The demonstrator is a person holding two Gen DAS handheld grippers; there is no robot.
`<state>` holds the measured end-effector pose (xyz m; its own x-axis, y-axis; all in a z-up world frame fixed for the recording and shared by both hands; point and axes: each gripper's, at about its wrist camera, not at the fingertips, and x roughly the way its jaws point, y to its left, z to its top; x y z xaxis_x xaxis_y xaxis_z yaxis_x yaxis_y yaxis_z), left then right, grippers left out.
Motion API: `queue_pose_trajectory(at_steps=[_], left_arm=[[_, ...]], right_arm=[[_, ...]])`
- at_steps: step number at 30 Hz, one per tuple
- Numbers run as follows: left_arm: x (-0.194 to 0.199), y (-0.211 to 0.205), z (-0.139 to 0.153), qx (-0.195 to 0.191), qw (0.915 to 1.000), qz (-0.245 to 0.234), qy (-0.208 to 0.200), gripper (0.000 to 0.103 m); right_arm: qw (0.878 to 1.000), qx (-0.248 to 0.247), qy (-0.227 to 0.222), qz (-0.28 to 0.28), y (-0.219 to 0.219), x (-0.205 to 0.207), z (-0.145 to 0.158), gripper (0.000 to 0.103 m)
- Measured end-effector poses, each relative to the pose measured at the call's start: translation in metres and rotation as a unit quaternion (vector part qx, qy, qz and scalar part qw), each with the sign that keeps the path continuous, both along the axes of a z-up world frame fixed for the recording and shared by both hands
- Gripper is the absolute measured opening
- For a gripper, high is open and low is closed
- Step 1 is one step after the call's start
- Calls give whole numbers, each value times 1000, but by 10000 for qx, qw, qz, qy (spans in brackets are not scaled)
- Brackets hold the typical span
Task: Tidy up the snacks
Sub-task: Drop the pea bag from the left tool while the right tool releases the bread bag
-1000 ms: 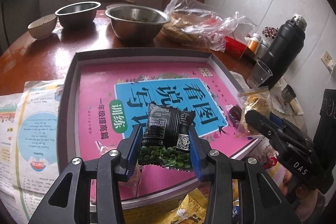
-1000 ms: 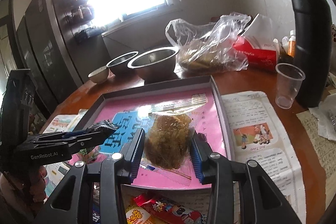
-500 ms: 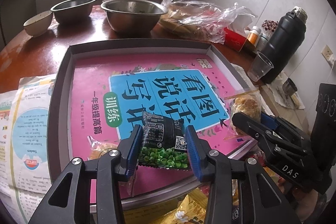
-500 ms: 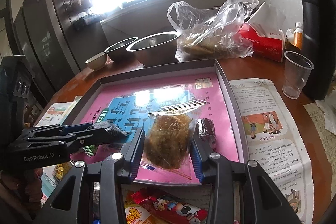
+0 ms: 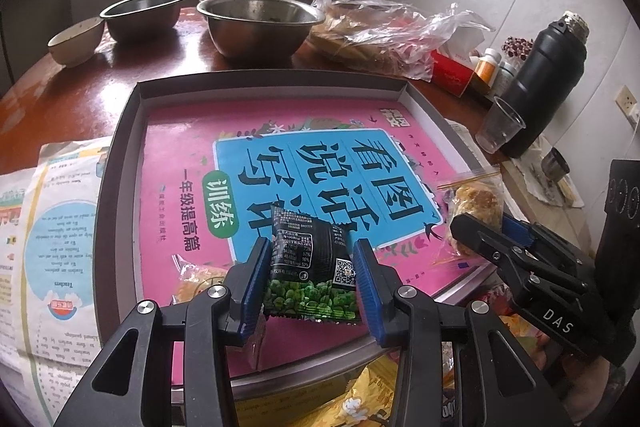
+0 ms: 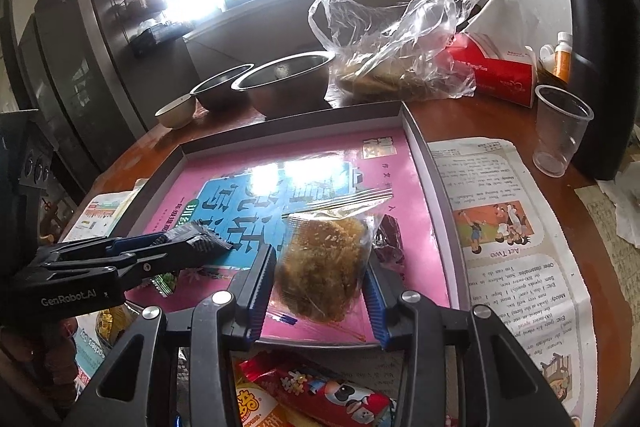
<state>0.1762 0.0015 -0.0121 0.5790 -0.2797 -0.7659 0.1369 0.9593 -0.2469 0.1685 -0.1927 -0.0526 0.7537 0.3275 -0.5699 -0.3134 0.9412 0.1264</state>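
Only leftward, left gripper [image 5: 310, 281] jaws clamping pea packet [image 5: 310, 267]; rightward, right gripper [image 6: 320, 277] jaws clamping floss-cake bag [image 6: 324, 263]

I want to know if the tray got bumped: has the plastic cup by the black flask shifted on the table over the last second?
No. The plastic cup sits tight against the black flask, as before.

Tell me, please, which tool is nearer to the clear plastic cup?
Right. The right tool holds its bagged cake nearer the clear plastic cup; the left tool is farther across the tray.
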Motion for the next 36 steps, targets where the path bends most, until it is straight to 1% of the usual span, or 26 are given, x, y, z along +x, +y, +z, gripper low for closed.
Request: queue_pose_trajectory(at_steps=[6, 11, 15, 18, 20, 21, 26, 28, 30, 31, 36], left_arm=[[-1, 0, 1, 4, 10000, -4, -3, 44], [-3, 2, 2, -40, 10000, 10, 0, 44], [-5, 4, 4, -70, 10000, 38, -19, 44], [-8, 6, 7, -128, 9999, 49, -47, 44], [-9, 7, 10, -136, 9999, 45, -84, 47], [-10, 7, 11, -136, 9998, 55, -93, 50], [-15, 9, 17, -181, 9997, 66, -141, 52], [-18, 10, 21, -198, 9996, 68, -180, 58], [-21, 12, 24, -195, 9996, 74, -215, 61], [-23, 13, 26, -191, 9995, 82, -242, 61], [-32, 17, 35, -196, 9992, 108, -341, 63]], right_arm=[[10000, 17, 54, -23, 0, -2, -1, 43], [10000, 25, 13, -61, -2, -4, 2, 43], [9999, 44, -14, -93, -5, -6, 4, 46], [9999, 56, -45, -107, -7, -8, 7, 46], [9999, 63, -61, -114, -7, -9, 8, 47], [9999, 71, -73, -118, -8, -10, 9, 47], [9998, 78, -129, -122, -8, -13, 12, 49], [9998, 86, -159, -120, -8, -15, 14, 49], [9997, 102, -193, -126, -9, -17, 16, 52], [9996, 105, -212, -129, -9, -18, 17, 54], [9993, 137, -308, -139, -13, -24, 24, 56]])
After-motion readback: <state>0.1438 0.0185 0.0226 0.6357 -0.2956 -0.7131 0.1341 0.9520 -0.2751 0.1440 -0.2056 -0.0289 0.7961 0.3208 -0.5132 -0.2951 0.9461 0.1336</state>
